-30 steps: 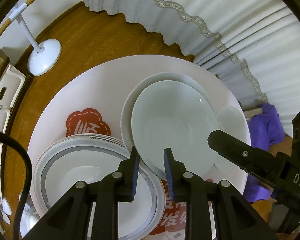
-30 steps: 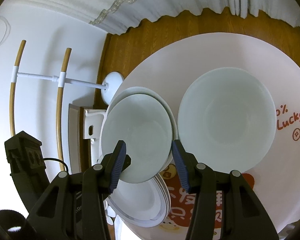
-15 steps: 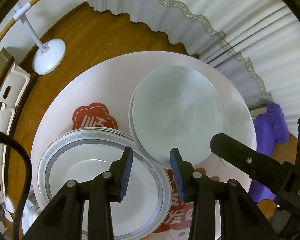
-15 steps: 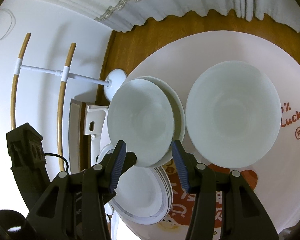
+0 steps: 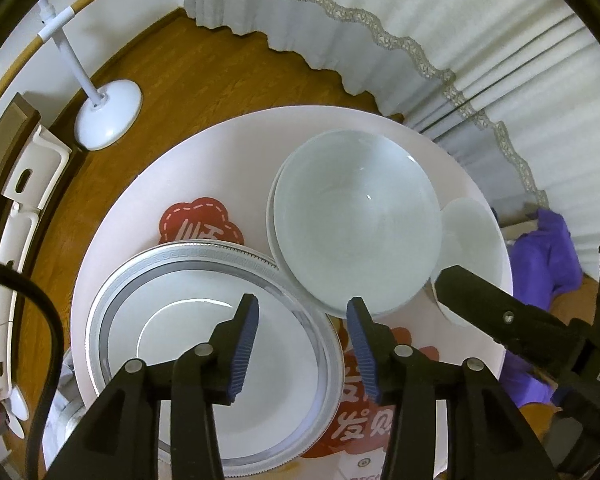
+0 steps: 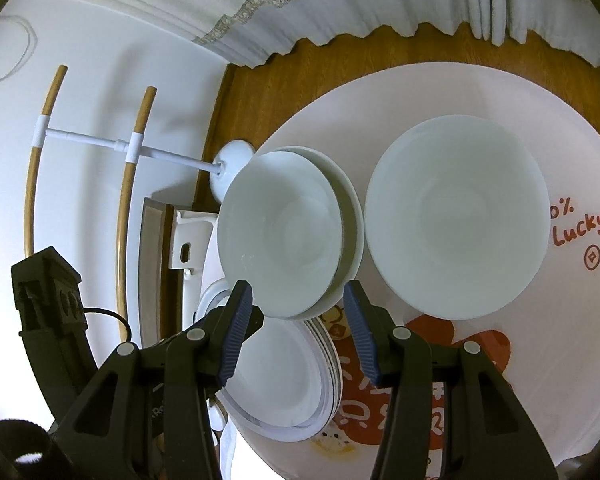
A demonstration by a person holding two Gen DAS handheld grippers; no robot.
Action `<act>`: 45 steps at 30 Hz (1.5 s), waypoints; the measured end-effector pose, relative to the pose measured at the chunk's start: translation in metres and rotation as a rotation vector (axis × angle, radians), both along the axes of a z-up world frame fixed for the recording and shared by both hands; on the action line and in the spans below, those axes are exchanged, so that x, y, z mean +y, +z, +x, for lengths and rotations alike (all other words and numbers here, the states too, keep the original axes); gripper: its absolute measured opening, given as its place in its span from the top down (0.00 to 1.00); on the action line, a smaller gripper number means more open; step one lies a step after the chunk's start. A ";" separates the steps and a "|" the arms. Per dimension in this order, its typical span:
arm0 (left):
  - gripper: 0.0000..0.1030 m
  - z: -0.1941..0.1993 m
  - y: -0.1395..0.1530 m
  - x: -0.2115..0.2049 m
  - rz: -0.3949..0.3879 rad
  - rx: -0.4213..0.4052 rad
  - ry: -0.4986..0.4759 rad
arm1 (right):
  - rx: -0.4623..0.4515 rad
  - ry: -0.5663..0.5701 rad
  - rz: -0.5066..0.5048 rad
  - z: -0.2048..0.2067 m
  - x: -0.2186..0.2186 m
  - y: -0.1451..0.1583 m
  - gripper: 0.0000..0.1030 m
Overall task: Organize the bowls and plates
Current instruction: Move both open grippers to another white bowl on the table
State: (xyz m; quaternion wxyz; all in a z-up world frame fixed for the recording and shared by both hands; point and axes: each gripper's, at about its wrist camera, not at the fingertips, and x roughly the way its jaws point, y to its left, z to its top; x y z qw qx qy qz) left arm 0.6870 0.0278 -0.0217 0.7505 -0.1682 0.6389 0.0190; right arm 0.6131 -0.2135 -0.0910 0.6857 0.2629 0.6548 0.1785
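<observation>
A round pink table (image 5: 228,184) with red prints is seen over wood floor (image 5: 204,76), curtains (image 5: 460,20) behind. Bowls (image 5: 356,224) are stacked beside plates (image 5: 220,360). The left gripper (image 5: 302,328) is opening, empty; the right gripper (image 6: 296,312) is held half-wide, empty.

Round pink table (image 5: 228,168) with red prints; wood floor (image 5: 204,80); white curtain (image 5: 440,12), lace-edged; white stand (image 5: 108,114) with wooden rods; purple cloth (image 5: 548,248), beside the table's edge.
</observation>
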 end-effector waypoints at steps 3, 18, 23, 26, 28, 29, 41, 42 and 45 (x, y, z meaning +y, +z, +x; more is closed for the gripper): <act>0.58 -0.004 0.006 -0.001 0.004 -0.013 0.003 | -0.010 -0.007 0.003 -0.003 -0.011 0.005 0.52; 0.50 -0.024 0.026 -0.063 0.028 -0.083 -0.056 | -0.105 -0.035 -0.099 -0.012 -0.072 0.027 0.52; 0.50 -0.025 0.013 -0.088 -0.007 -0.060 -0.063 | -0.122 -0.027 -0.154 -0.010 -0.093 0.021 0.52; 0.50 -0.019 0.003 -0.097 -0.034 -0.035 -0.057 | -0.130 -0.004 -0.192 -0.005 -0.104 0.013 0.52; 0.50 -0.015 -0.003 -0.101 -0.025 -0.030 -0.042 | -0.131 0.006 -0.205 -0.002 -0.111 0.008 0.52; 0.50 -0.011 -0.007 -0.103 -0.021 -0.027 -0.033 | -0.131 0.013 -0.214 0.001 -0.115 0.004 0.52; 0.50 0.022 -0.055 -0.108 -0.053 0.009 0.064 | -0.114 0.131 -0.211 0.022 -0.121 -0.042 0.52; 0.50 0.022 -0.058 -0.109 -0.053 0.004 0.067 | -0.112 0.138 -0.212 0.024 -0.122 -0.045 0.52; 0.50 0.022 -0.070 -0.116 -0.060 0.004 0.083 | -0.112 0.151 -0.198 0.030 -0.120 -0.053 0.53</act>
